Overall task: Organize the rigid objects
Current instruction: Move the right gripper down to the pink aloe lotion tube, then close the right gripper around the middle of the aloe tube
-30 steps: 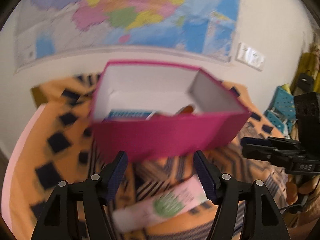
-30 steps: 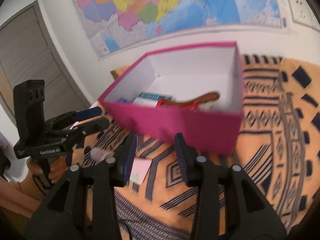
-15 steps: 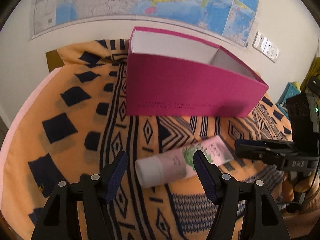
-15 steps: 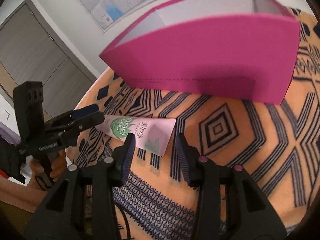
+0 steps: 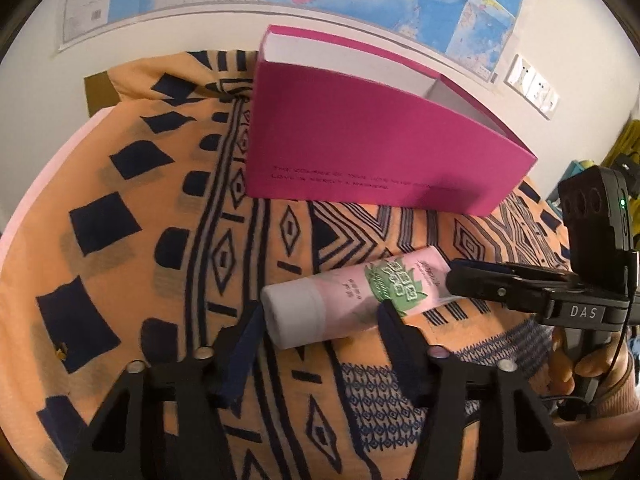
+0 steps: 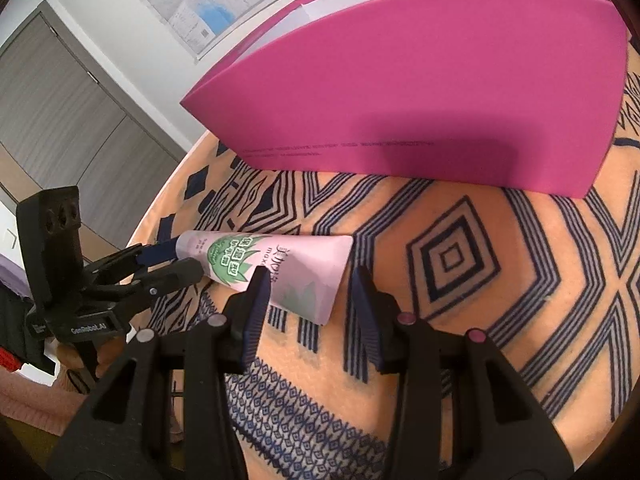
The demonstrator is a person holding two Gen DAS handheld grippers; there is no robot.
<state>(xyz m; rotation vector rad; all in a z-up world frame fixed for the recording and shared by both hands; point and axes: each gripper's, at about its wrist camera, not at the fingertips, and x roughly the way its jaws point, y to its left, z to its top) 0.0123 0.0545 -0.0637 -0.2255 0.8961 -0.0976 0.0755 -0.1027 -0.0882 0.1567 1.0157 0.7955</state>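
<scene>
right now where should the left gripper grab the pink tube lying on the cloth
Grip the pink tube at its round white cap end, from above, across its width. It lies flat on the patterned cloth, and the crimped tail thins out. The left gripper already straddles the cap end, its jaws closing.

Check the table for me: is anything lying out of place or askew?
Yes. A pink tube lies on its side on the patterned cloth, outside the pink box and slanted to its front wall. The left gripper is closing around its cap end; the right gripper straddles its flat end.
</scene>
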